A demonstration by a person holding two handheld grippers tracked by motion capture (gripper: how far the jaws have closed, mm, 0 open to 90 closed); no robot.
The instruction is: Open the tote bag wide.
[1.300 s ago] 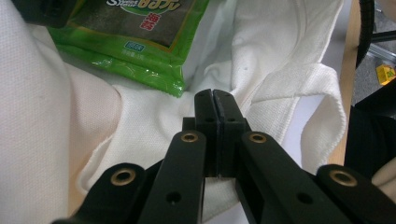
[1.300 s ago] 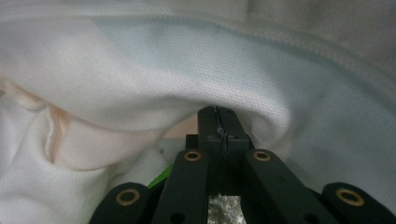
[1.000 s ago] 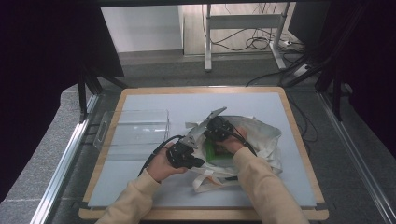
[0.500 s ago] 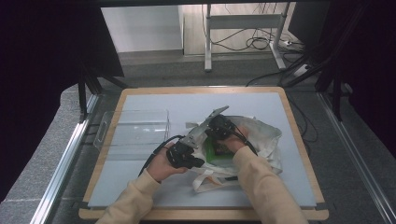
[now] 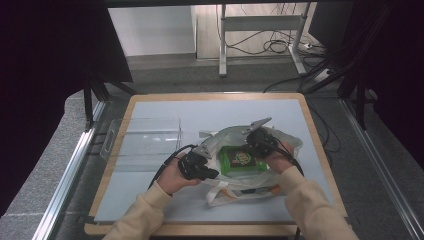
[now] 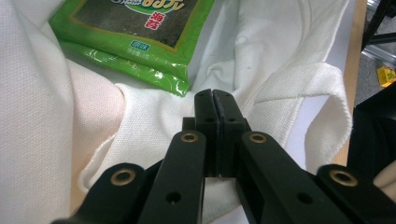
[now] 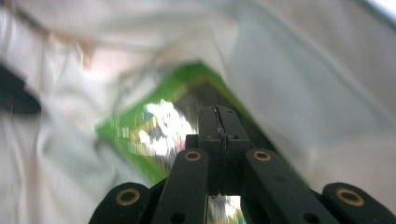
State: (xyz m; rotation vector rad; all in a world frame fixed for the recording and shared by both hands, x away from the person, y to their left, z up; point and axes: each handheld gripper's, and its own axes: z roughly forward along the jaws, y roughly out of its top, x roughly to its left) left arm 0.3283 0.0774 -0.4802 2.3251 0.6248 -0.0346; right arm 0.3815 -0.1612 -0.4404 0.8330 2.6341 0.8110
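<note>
On grey table [image 5: 150,200], glossy green packet [image 5: 241,159] sits in white bag [image 5: 235,187]; both jaws together.

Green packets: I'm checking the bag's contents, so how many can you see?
1: a green packet lies in the open white bag, between the two grippers. Others may be hidden under the fabric.

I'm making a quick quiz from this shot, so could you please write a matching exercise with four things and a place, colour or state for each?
Things:
1. packet
2. bag
3. clear box
4. left gripper

Descriptions:
A. white cloth, spread open
B. jaws shut, over the bag's cloth
C. green, lying in the bag
D. see-through, left part of the table

Pairs: 1-C, 2-A, 3-D, 4-B
</note>
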